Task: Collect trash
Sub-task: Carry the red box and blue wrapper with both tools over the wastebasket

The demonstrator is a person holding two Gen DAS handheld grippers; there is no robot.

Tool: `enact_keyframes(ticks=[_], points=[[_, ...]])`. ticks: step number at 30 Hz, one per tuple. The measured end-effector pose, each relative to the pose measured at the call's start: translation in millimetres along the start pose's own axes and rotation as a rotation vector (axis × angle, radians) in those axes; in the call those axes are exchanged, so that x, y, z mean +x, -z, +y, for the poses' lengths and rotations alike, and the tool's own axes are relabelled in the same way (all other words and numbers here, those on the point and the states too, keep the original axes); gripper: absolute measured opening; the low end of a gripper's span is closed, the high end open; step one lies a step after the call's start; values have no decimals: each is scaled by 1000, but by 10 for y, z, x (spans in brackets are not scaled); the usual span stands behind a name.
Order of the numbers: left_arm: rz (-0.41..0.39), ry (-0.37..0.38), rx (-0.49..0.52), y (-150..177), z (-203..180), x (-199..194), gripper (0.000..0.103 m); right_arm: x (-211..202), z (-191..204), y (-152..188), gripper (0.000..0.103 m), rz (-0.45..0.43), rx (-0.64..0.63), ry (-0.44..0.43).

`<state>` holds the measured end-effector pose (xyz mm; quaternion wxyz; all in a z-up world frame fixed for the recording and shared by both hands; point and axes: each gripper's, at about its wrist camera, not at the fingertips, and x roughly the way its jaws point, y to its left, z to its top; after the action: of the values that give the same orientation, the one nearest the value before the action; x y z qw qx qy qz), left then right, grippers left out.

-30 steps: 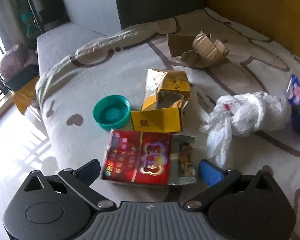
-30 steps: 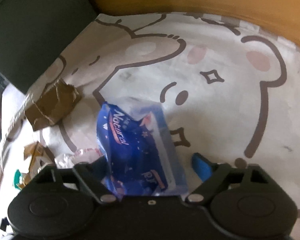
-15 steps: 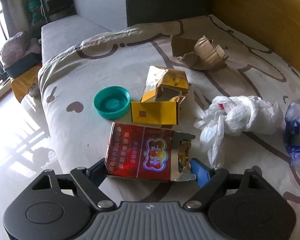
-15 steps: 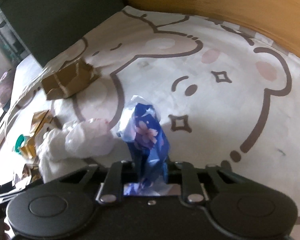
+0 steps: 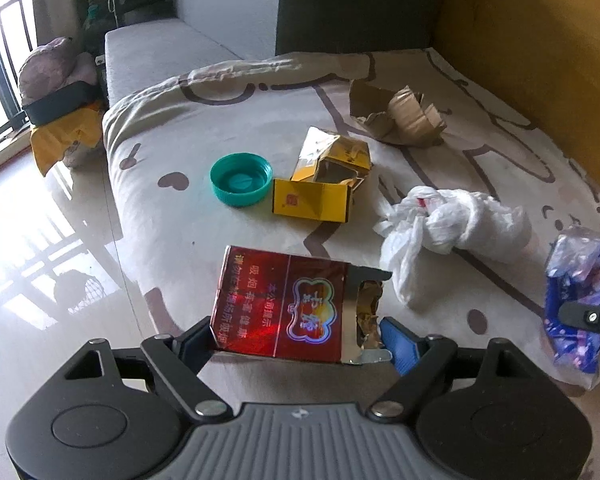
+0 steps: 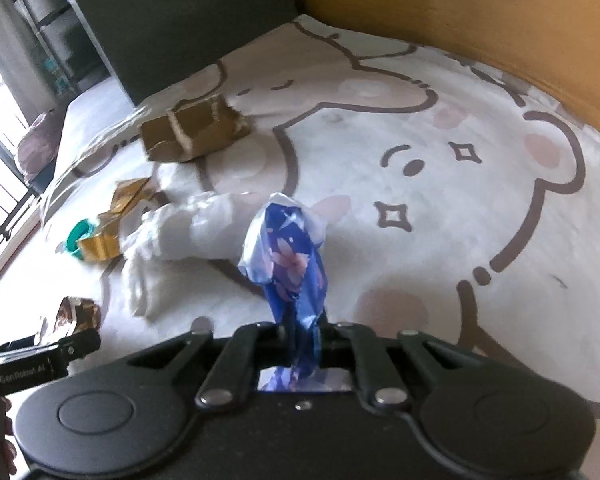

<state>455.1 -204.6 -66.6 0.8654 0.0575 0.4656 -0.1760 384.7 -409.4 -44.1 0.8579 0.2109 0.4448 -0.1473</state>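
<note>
Currently, left hand-held gripper (image 5: 296,340) clamped the red box (image 5: 288,304); right hand-held gripper (image 6: 302,344) pinched the blue wrapper (image 6: 292,264). Risk: the thin wrapper could slip free.

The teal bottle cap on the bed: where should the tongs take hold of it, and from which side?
Grip the teal bottle cap across its rim wall from above. It lies hollow side up, but the yellow carton crowds one side, so approach from the opposite, free side.

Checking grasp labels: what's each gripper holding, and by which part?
Left gripper: red cigarette box, clamped across its near end. Right gripper: blue floral wrapper, pinched at its lower end.
</note>
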Motion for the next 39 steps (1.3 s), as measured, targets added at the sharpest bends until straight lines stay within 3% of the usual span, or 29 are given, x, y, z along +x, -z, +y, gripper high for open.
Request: enact_keyframes(ticks=[13,39], points=[[-7,0,-59,220,320,-411,86,-188,611,234,7,5,-123,-40],[-6,-129,-293,1099,2120,-990,86,-148,2464,1021,7,77,-391,-151]])
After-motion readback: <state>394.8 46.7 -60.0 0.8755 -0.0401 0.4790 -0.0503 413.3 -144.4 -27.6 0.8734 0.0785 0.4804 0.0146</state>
